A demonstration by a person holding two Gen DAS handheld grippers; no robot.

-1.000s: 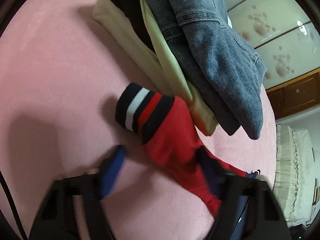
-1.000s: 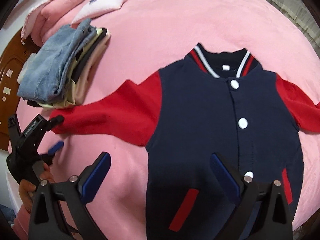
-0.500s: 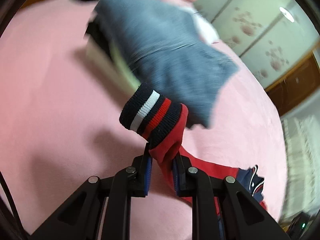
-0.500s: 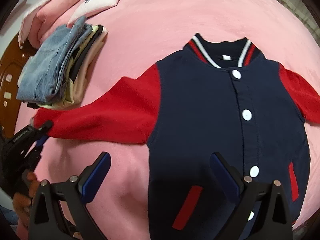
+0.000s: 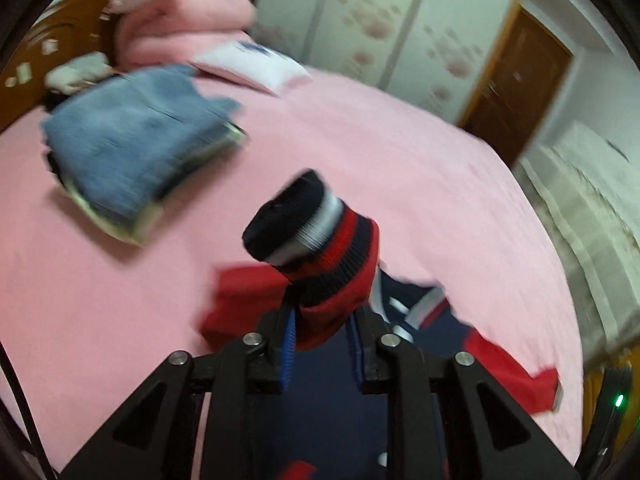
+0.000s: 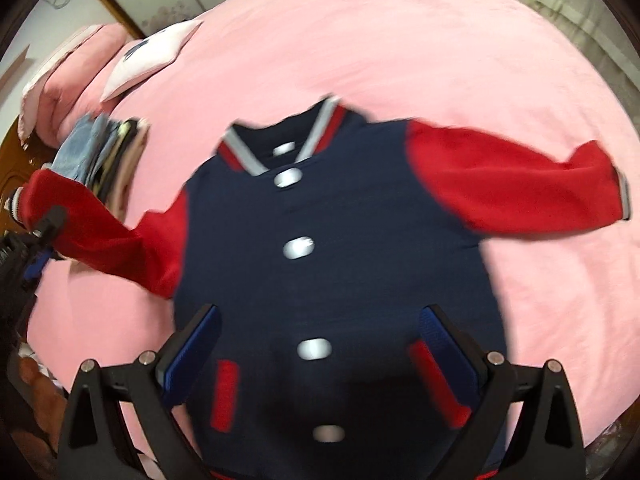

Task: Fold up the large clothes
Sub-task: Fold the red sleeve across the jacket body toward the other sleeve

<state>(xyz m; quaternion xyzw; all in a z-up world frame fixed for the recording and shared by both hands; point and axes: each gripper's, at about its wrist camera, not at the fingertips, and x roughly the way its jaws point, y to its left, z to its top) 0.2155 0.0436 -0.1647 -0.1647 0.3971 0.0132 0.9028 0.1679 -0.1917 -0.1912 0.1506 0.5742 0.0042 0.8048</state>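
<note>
A navy varsity jacket (image 6: 336, 240) with red sleeves and white buttons lies face up on the pink bed (image 6: 400, 40). My left gripper (image 5: 322, 320) holds its left sleeve (image 5: 328, 304) just behind the striped cuff (image 5: 308, 224), lifted over the jacket's navy body (image 5: 320, 408). Its jaws are opening slightly, with the red cloth still pinched between the blue pads. In the right wrist view that gripper (image 6: 40, 240) sits at the far left with the raised sleeve (image 6: 100, 224). My right gripper (image 6: 320, 316) hovers open above the jacket's lower front, holding nothing. The other sleeve (image 6: 500, 180) lies stretched out flat.
A stack of folded clothes topped with denim (image 5: 132, 160) sits on the bed beside the jacket's left side (image 6: 104, 156). A white pillow (image 5: 248, 64) and a pink folded quilt (image 5: 180, 20) lie near the headboard. A wardrobe and a door stand beyond the bed.
My left gripper closed on the red sleeve near its cuff and lifted it up toward the jacket's body. My right gripper, still open, shifted across the jacket's front.
</note>
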